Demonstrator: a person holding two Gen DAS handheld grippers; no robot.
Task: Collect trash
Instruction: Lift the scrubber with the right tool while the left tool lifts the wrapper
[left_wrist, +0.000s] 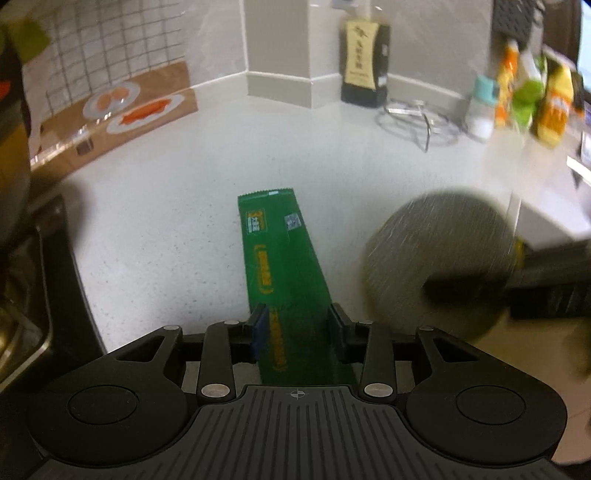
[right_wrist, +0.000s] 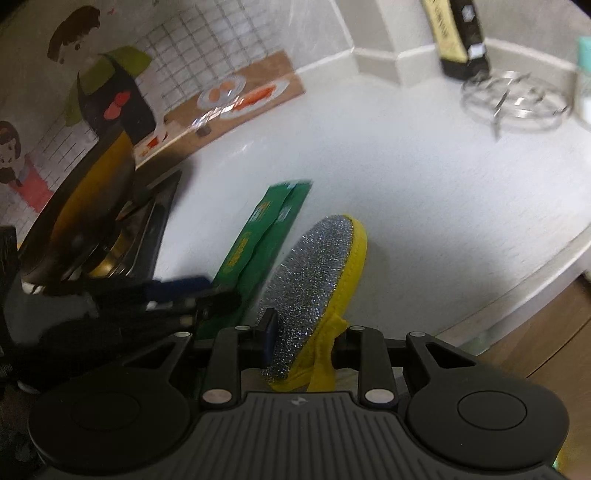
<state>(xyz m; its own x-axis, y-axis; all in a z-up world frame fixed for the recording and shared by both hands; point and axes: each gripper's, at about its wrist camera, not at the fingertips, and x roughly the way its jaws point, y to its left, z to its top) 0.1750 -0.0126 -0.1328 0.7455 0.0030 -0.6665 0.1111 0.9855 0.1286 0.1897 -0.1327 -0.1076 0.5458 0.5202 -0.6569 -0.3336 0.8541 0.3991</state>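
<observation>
The left tongs (left_wrist: 297, 326) are clenched on a long green wrapper (left_wrist: 282, 258), one pad on each long edge near its near end; the wrapper juts forward from them over the white counter (left_wrist: 177, 206), its serrated far end pointing away. In the right wrist view the same wrapper (right_wrist: 258, 240) stands tilted up off the counter (right_wrist: 424, 192), held from the left by the blurred left tongs (right_wrist: 207, 295).

The right tongs (right_wrist: 301, 339) grip a round scrubber (right_wrist: 314, 280), glittery silver on one face with a yellow rim and a yellow loop bunched between the pads. The scrubber sits just right of the wrapper. From the left wrist it shows as a blurred grey disc (left_wrist: 439, 258) to the right, with the right tongs (left_wrist: 465, 286) reaching in from the edge.

A pan (right_wrist: 88, 206) rests on the stove at the left. At the far side stand a dark bottle (left_wrist: 364, 64) and a wire rack (left_wrist: 417, 120), with bright packets (left_wrist: 532, 99) at far right.
</observation>
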